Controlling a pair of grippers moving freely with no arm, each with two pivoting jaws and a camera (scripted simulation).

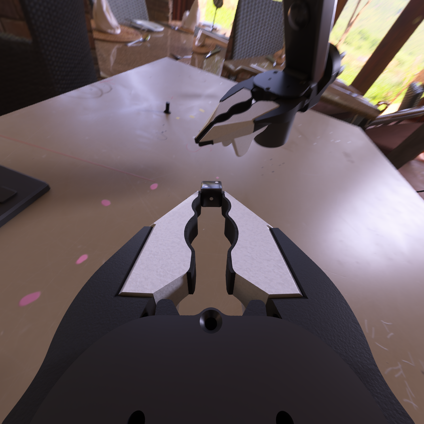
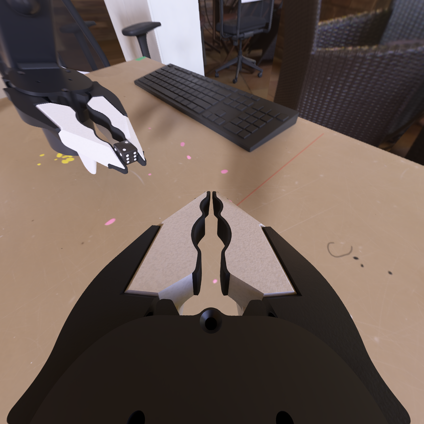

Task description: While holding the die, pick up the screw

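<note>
The left gripper [image 1: 211, 197] is held level and low over the tan bench [image 1: 321, 229], its fingers pointing forward and clamped on the black die [image 1: 211, 195] right at their tips, clear of the surface. Farther across the bench, left of the other gripper, the small black screw [image 1: 167, 107] stands upright on its head, well apart from both. The right gripper [image 2: 211, 193] hangs above the bench tilted nose-down, its fingers drawn almost together with only a thin slit between them and nothing held, with the black keyboard [image 2: 215, 103] lying beyond it.
</note>
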